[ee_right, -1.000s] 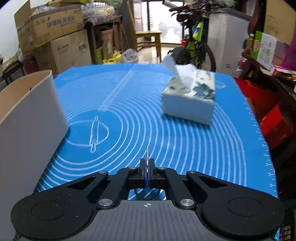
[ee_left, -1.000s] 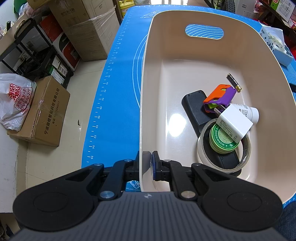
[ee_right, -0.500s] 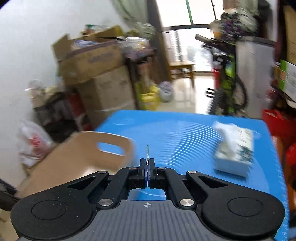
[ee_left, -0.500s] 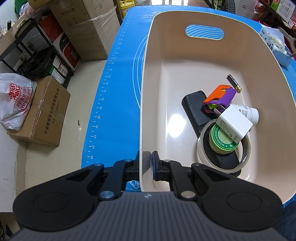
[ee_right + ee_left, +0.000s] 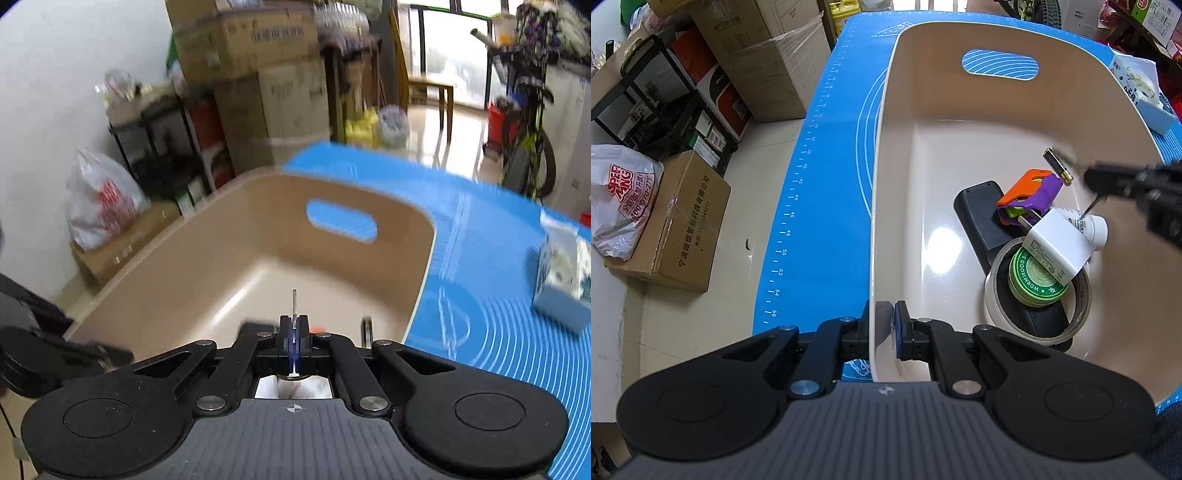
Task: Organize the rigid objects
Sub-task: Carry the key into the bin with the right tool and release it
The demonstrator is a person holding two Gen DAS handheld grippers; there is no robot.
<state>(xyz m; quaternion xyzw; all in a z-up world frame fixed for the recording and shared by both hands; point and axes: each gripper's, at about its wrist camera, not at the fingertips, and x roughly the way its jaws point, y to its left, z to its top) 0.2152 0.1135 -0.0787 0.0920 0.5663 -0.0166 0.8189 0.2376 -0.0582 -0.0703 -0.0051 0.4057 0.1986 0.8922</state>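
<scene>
A cream bin (image 5: 897, 122) stands on the blue mat. My left gripper (image 5: 883, 328) is shut on the bin's near left wall. Inside lie a black remote (image 5: 982, 210), an orange and purple toy (image 5: 1034, 192), a battery (image 5: 1057, 165), a white charger (image 5: 1056, 243), a white bottle (image 5: 1095, 227), a green tin (image 5: 1034, 278) and a tape roll (image 5: 997, 295). My right gripper (image 5: 294, 325) is shut on a thin flat metal piece (image 5: 294, 301) and hovers over the bin (image 5: 221, 266); it also shows in the left wrist view (image 5: 1093, 181), above the bottle.
A tissue box (image 5: 563, 280) sits on the blue mat (image 5: 480, 295) right of the bin. Cardboard boxes (image 5: 690, 221), a white plastic bag (image 5: 620, 199) and a shelf stand on the floor to the left. A bicycle (image 5: 528, 122) stands beyond the table.
My right gripper has swung left from the mat and tissue box to over the bin, still holding the thin metal piece. The left gripper and the bin have not moved.
</scene>
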